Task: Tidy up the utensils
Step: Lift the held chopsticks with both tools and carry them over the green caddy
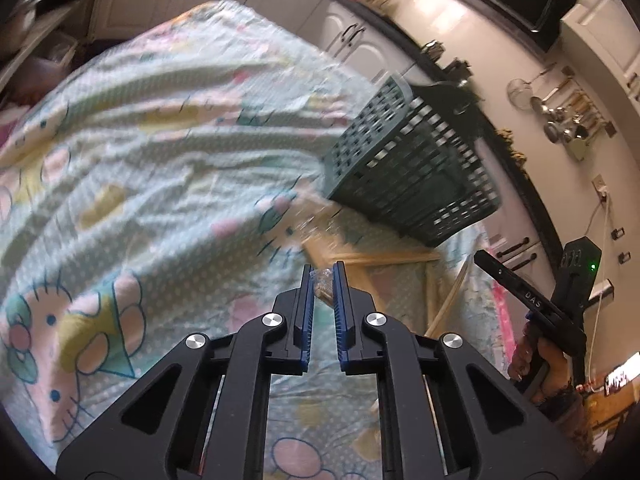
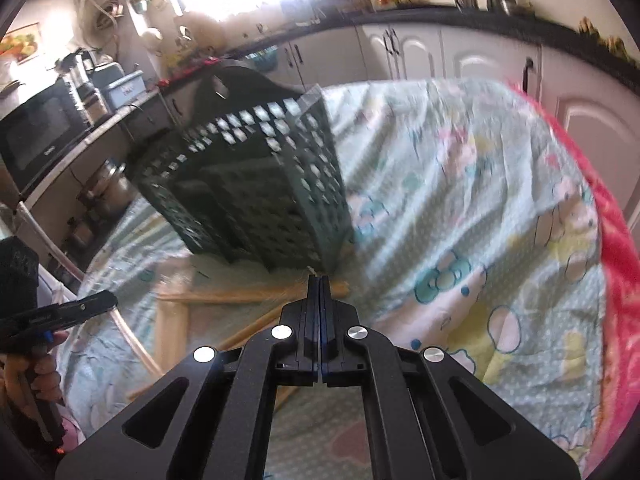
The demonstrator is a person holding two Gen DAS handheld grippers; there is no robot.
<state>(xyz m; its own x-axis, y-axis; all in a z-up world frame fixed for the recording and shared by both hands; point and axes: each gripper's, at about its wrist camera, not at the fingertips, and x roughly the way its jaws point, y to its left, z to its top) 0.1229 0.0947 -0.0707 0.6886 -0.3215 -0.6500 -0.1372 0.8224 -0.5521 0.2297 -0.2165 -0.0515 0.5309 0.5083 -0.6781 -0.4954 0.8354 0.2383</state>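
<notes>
My left gripper (image 1: 322, 270) is shut on a wooden utensil in clear plastic wrap (image 1: 320, 283), which is pinched between the blue pads near their tips. Several more wooden utensils (image 1: 384, 258) (image 2: 232, 295) lie crossed on the cartoon-print cloth (image 1: 160, 160), just in front of a dark green perforated basket (image 1: 400, 160) (image 2: 260, 184). My right gripper (image 2: 319, 280) has its fingers pressed together over those utensils. I cannot tell whether anything thin is caught between them. The same right gripper (image 1: 478, 255) shows from the side in the left wrist view, close to one wooden stick (image 1: 448, 296).
The left gripper (image 2: 112, 300), held by a hand (image 2: 44, 368), shows at the left edge of the right wrist view. A red blanket (image 2: 616, 280) edges the cloth on the right. White cabinets (image 2: 472, 60) and a dark countertop lie beyond.
</notes>
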